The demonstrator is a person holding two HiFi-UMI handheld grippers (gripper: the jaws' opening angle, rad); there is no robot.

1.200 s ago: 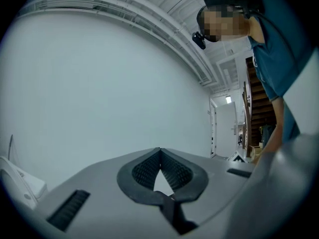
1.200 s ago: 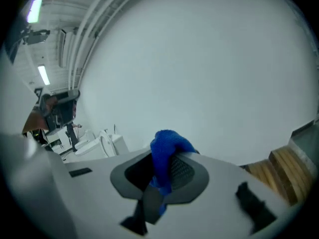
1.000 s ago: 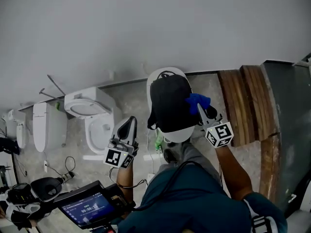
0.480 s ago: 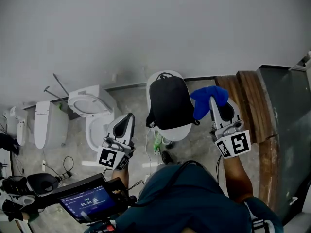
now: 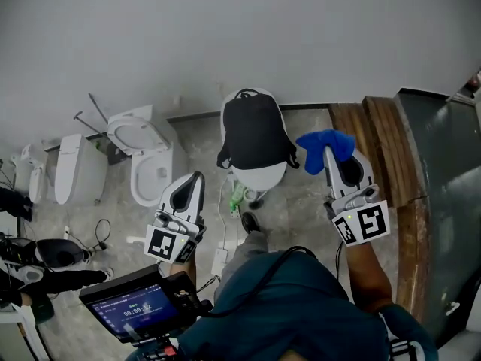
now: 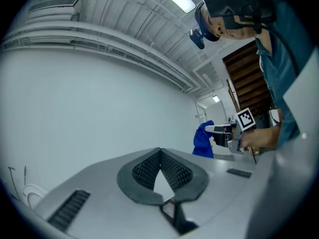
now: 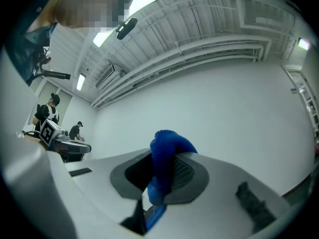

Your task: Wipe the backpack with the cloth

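Right gripper [image 5: 331, 155] pinches the blue cloth [image 5: 317, 146], just right of the black backpack [image 5: 252, 130] on a white pedestal [image 5: 259, 176], not touching it. Left gripper [image 5: 197, 179] pressed together, empty. No stroke under way; wiped area unknowable. Only head view shows the backpack; gripper views confirm the grips

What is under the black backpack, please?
The backpack rests on a white rounded object; only its rim shows. The backpack covers its top, so I cannot tell what it is.
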